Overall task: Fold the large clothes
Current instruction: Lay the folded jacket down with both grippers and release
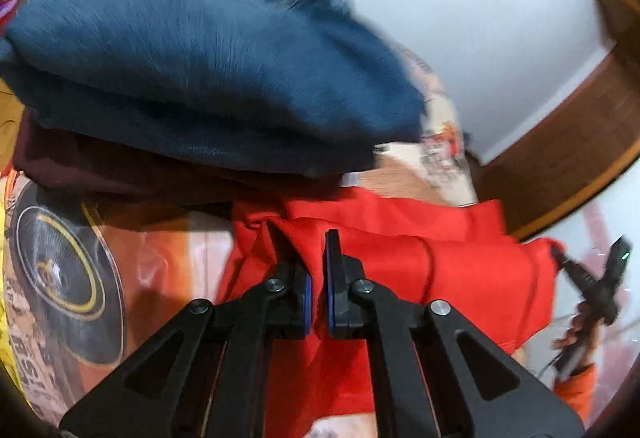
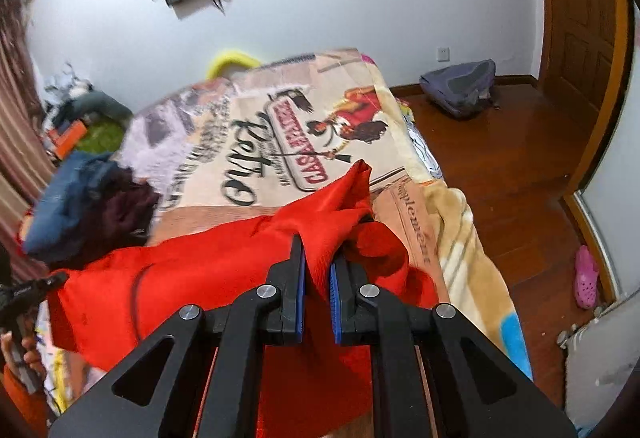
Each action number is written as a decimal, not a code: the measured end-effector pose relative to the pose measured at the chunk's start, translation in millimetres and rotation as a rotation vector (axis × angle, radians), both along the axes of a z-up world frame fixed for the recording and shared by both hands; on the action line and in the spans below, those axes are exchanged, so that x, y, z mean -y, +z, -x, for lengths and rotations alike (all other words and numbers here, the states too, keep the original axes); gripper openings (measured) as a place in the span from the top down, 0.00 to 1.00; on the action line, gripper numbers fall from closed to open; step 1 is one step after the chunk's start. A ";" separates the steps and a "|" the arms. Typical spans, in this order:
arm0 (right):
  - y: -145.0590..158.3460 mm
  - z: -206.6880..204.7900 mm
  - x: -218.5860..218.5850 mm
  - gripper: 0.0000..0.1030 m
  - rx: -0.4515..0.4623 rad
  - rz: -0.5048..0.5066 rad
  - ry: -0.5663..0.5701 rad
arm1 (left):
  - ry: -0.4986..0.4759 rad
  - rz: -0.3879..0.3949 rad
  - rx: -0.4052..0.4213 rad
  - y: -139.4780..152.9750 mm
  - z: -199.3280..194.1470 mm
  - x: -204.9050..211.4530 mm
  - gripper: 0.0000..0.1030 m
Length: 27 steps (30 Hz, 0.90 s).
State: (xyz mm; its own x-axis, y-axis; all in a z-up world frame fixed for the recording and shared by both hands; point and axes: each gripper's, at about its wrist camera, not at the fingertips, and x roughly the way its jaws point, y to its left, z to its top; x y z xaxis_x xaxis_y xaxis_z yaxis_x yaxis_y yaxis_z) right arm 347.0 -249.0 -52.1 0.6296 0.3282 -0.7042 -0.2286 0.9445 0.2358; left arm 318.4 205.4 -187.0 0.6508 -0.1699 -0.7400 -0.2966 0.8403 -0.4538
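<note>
A large red garment (image 1: 404, 258) (image 2: 192, 274) stretches above the printed bedspread (image 2: 256, 141) between both grippers. In the left wrist view my left gripper (image 1: 307, 242) is shut on a bunched fold of its red cloth, which passes between the blue pads. In the right wrist view my right gripper (image 2: 318, 250) is shut on another fold of the same garment, and a red corner sticks up past the fingertips. The right gripper (image 1: 592, 278), in a hand with an orange sleeve, shows at the far right of the left wrist view. The left gripper (image 2: 28, 294) shows at the left edge of the right wrist view.
A stack of folded clothes, blue (image 1: 192, 49) on dark maroon (image 1: 120, 169), lies on the bed just beyond the red garment. The bed's right edge drops to a wooden floor (image 2: 500, 165) with a grey bag (image 2: 460, 85) and a pink shoe (image 2: 586, 278). A wooden door (image 2: 580, 29) stands at right.
</note>
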 end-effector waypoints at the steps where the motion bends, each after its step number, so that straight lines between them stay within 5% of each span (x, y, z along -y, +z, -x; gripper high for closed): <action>1: -5.5 -8.4 -3.3 0.91 -0.014 0.006 -0.002 | 0.003 -0.017 -0.015 -7.5 -5.1 0.2 0.96; 6: -30.1 -36.0 -21.1 0.89 -0.046 0.121 -0.004 | -0.018 -0.051 -0.084 -33.6 -17.2 -0.1 0.90; 11: -30.3 -35.6 -28.1 0.83 -0.057 0.214 0.007 | -0.063 -0.158 -0.090 -23.6 -6.1 8.9 0.67; 21: 19.1 26.4 -7.9 0.58 0.040 0.185 0.056 | -0.139 -0.378 0.030 36.1 54.3 46.1 0.38; 27: 7.5 67.7 -11.7 0.56 0.032 0.284 0.148 | -0.256 -0.442 -0.012 21.9 70.9 87.6 0.21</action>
